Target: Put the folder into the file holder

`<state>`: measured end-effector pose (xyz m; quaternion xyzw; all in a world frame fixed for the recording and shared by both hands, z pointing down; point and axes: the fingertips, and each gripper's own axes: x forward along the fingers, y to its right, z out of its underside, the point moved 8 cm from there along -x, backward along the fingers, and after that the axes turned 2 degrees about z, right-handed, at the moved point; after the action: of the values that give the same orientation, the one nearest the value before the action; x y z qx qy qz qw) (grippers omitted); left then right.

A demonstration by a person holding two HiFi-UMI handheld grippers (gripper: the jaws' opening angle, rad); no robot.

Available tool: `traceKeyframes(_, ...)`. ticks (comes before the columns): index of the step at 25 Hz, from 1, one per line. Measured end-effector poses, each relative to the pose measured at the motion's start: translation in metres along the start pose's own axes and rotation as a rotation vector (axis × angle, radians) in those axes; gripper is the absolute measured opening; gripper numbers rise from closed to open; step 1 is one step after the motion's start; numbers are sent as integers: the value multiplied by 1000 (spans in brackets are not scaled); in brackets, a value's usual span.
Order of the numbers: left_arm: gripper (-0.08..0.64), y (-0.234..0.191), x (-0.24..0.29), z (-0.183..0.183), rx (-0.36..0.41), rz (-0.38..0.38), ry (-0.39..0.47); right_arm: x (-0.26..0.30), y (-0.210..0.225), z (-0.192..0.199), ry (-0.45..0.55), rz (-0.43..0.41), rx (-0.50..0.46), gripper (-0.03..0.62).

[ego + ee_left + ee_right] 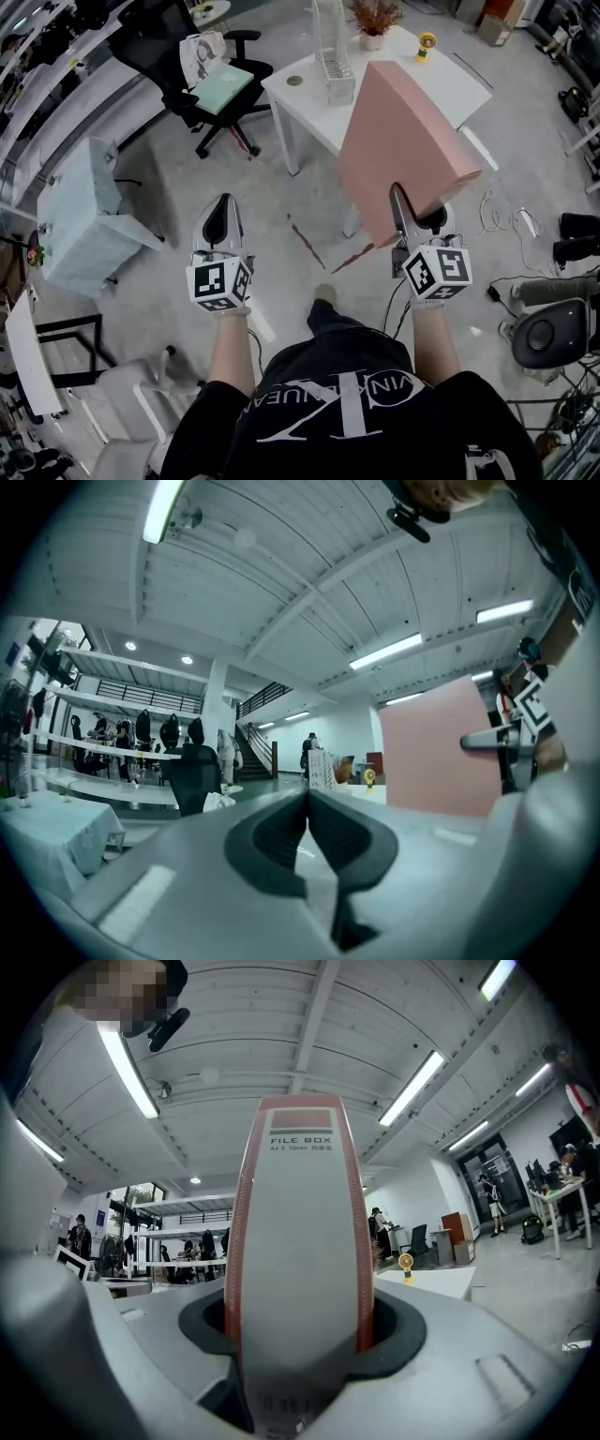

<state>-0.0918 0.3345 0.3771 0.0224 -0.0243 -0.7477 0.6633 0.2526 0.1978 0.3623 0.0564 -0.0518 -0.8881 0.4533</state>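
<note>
Far left, a table draped in pale blue cloth [84, 216] sits on the grey concrete floor [281, 216], with a black office chair [202, 66] behind it. The left claw [222, 202] is pinched together, nothing in it. In the middle, a white table [311, 112] carries a white mesh file holder [333, 56], a potted dried plant [375, 19] and a little yellow fan [427, 44]. The pink folder [403, 141] is up in the air on edge, covering the table's near right side, apart from the holder. The right claw [398, 194] is clamped on its spine. Cables [511, 220] trail across the floor far right.
</note>
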Motion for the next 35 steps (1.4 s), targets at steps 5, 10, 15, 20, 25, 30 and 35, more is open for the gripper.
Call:
traceKeyframes(5, 0, -17, 41, 3, -6, 10, -6, 42, 2, 3, 3, 8, 6, 288)
traceKeyframes(10, 0, -30, 80, 2, -2, 22, 5, 77, 9, -1, 22, 18, 5, 288)
traceKeyframes(15, 0, -31, 111, 2, -7, 31, 20, 101, 18, -6, 39, 17, -3, 288)
traceKeyframes(20, 0, -25, 127, 3, -15, 50, 15, 110, 24, -12, 36, 22, -6, 288)
traceKeyframes(25, 0, -25, 151, -1, -7, 68, 12, 125, 32, -22, 54, 17, 4, 288)
traceKeyframes(30, 0, -29, 187, -5, -7, 98, 15, 150, 36, -44, 84, 20, 15, 288)
traceKeyframes(35, 0, -40, 240, -9, -11, 129, 21, 193, 42, -61, 106, 33, -4, 288)
